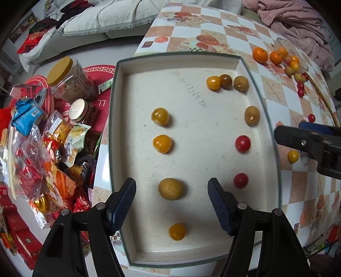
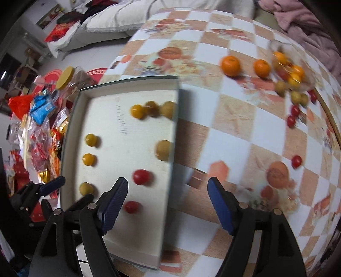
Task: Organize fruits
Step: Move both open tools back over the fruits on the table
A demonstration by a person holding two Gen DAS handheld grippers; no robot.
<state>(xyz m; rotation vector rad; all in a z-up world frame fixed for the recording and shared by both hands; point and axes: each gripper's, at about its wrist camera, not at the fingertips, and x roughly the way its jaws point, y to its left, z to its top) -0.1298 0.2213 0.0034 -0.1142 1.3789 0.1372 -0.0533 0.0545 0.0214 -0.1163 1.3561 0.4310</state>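
Observation:
A shallow white tray (image 1: 119,89) lies on the checkered table and holds several small fruits: yellow ones down the left (image 1: 160,116), brownish-green ones (image 1: 252,115) and two red tomatoes (image 1: 242,143) on the right. My left gripper (image 1: 171,201) is open and empty above the tray's near end, over a tan fruit (image 1: 170,188). My right gripper (image 2: 168,202) is open and empty above the tray's right rim (image 2: 173,136); it also shows in the left wrist view (image 1: 309,147). More fruits lie loose on the table: two mandarins (image 2: 230,65), a mixed pile (image 2: 292,78) and red tomatoes (image 2: 296,161).
Snack packets and jars (image 1: 42,138) crowd the floor left of the table. A pink blanket (image 1: 298,25) lies beyond the table's far right edge. A sofa (image 1: 102,19) stands behind. One yellow fruit (image 1: 293,156) lies on the table right of the tray.

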